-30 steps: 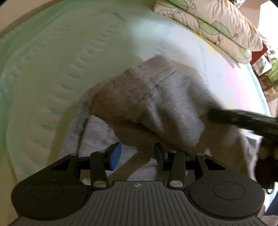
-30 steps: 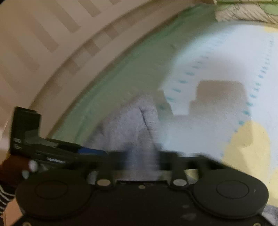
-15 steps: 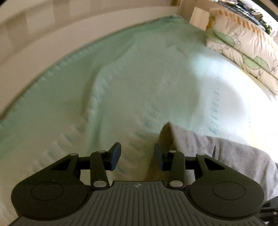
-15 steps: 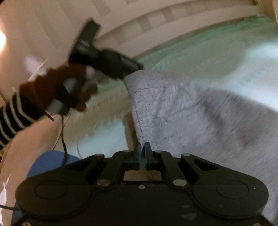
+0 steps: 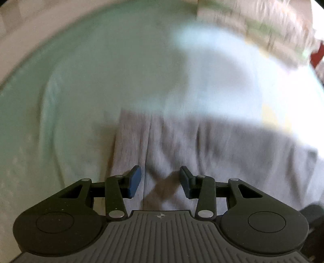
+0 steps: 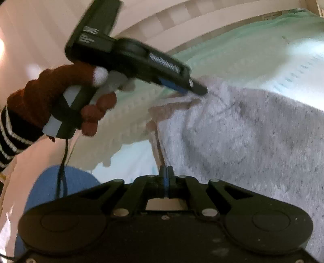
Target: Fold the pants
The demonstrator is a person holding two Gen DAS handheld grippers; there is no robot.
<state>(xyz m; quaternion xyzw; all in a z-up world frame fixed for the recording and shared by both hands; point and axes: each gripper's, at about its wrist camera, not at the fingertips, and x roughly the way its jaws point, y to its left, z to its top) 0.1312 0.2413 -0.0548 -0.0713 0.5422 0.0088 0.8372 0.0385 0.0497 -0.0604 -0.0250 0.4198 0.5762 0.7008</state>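
Grey pants (image 5: 212,149) lie spread on the bed, blurred in the left wrist view. My left gripper (image 5: 160,181) hovers open just above their near-left part, with only cloth and shadow under the gap. From the right wrist view, the left gripper (image 6: 192,90) slants down in a brown-gloved hand (image 6: 60,91), its tips at the far corner of the pants (image 6: 253,141). My right gripper (image 6: 166,176) is shut, pads together, right at the near edge of the pants, and seems to pinch that edge.
A mint and white bed sheet (image 5: 101,81) covers the mattress. Patterned pillows (image 5: 263,26) lie at the far right, blurred. A pale striped wall (image 6: 182,18) runs behind the bed. A blue-clad knee (image 6: 60,182) and a dangling cable (image 6: 64,161) are at the lower left.
The left view has swung from bare sheet back over the pants. The right gripper's jaws have closed fully. The left gripper has dropped to the pants' far corner.
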